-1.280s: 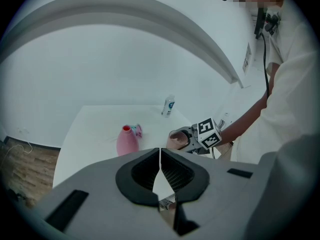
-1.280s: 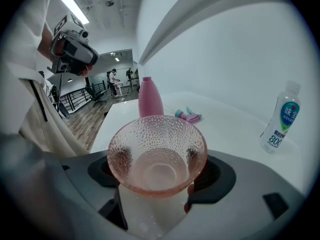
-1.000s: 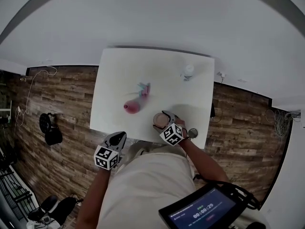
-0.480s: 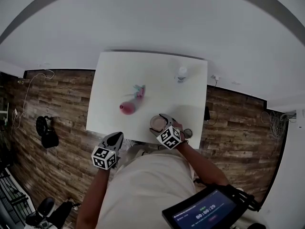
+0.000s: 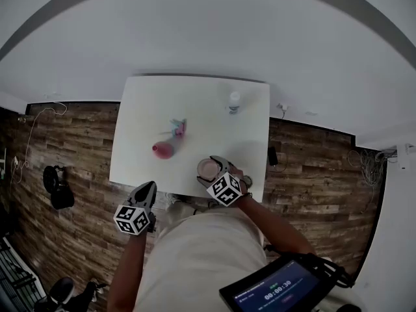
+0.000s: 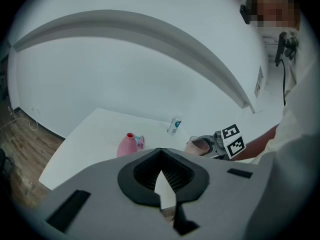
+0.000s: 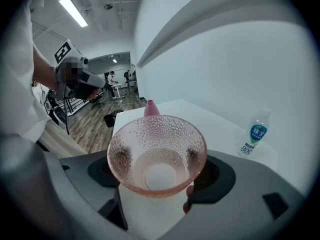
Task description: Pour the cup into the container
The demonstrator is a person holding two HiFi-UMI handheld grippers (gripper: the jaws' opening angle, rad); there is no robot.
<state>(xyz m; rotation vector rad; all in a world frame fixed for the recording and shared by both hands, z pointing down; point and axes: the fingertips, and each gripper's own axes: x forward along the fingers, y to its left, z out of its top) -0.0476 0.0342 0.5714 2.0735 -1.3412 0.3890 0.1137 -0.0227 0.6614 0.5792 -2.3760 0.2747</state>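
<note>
The left gripper (image 5: pixel 143 192) has dropped toward the lower left, off the table (image 5: pixel 149 96), its tips closed on nothing. The right gripper (image 5: pixel 217 173) stays clamped on the upright pink cup (image 7: pixel 157 151) at lower centre, well apart from the pink container (image 5: pixel 162 150). Pouring seems not yet begun.

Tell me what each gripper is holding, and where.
Right gripper clamps the pink glass cup by opposite sides of its wall. Left gripper is shut, holding nothing.
</note>
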